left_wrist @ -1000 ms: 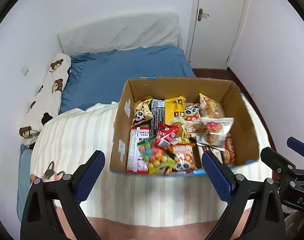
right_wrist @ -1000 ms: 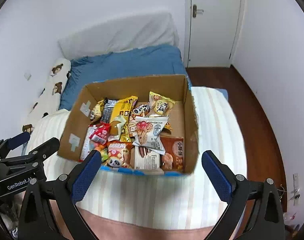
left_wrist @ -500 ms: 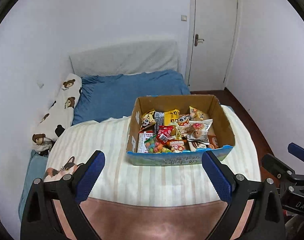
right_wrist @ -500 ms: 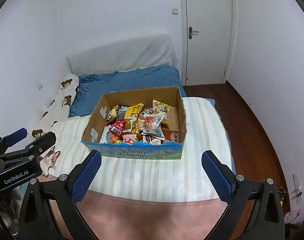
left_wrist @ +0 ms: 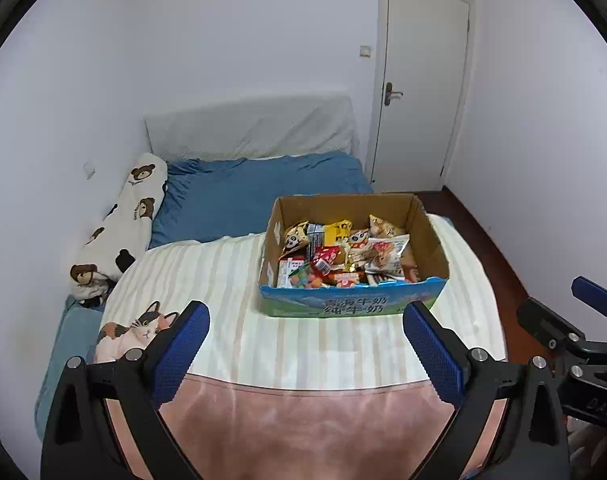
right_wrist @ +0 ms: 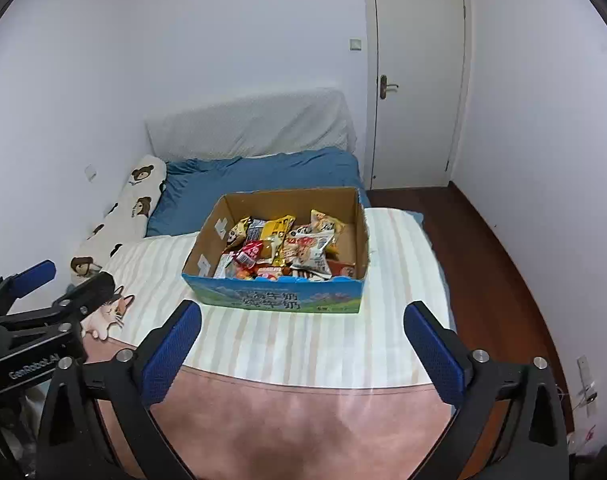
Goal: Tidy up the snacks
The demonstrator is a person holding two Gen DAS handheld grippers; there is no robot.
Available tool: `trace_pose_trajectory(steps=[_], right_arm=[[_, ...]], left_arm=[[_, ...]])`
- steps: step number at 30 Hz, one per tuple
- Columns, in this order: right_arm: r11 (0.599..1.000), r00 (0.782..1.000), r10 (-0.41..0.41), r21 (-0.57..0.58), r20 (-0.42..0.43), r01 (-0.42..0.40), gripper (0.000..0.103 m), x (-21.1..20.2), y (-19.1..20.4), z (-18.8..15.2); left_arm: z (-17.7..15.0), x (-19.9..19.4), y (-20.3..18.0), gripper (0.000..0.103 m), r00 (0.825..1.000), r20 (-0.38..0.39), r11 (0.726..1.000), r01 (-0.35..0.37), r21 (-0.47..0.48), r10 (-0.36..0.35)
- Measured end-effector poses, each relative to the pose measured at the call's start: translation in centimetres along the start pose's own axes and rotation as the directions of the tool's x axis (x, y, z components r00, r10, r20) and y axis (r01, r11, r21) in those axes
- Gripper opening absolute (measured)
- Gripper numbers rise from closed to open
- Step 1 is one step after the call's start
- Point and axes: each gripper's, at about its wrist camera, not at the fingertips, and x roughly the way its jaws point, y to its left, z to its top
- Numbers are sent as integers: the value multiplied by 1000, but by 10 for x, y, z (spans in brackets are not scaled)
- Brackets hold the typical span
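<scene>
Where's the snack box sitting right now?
The snack box sits on the striped blanket, ahead of both open grippers: right of centre in the left wrist view, centred in the right wrist view.

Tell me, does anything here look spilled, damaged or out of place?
Nothing stands out. The snack packets lie jumbled but all inside the cardboard box, which sits flat on the striped blanket; none has spilled.

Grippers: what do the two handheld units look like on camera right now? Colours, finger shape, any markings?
Both match: the left gripper and right gripper have black angular frames with silver bolts and two long fingers faced with blue textured pads. The left one's body, seen from the right wrist, carries white "GenRobot.AI" lettering. No cables, hands or sleeves clearly show.
</scene>
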Motion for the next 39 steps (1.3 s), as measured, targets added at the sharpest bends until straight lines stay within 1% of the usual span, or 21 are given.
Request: trace_pose_trajectory(steps=[3,8,16,21,28,36,39], right_arm=[[1000,1000,-12,-10,22,12,103,0,0,2],[1000,999,-27,-10,32,27,103,9,-5,8],[998,998,-59,11,29,58,103,37,-17,21],[997,997,-71,18,12,70,103,67,-22,36],[996,996,-83,31,-17,84,103,108,-26,52],[993,993,-109,38,-39,111,103,137,-28,62],[992,992,-116,44,-50,118,103,143,-31,62]], left_arm=[[0,0,-1,103,1000,9,1000,-13,-2,13],[2,6,-3,103,1000,15,1000,-24,1,24],[12,40,-8,103,999,-10,999,-49,-2,49],[21,69,-12,103,997,-44,998,-57,2,57],[40,103,-14,103,995,-71,998,-68,8,69],[53,131,-16,103,993,-100,998,-67,16,68],[54,136,-17,103,992,-112,998,-54,12,55]])
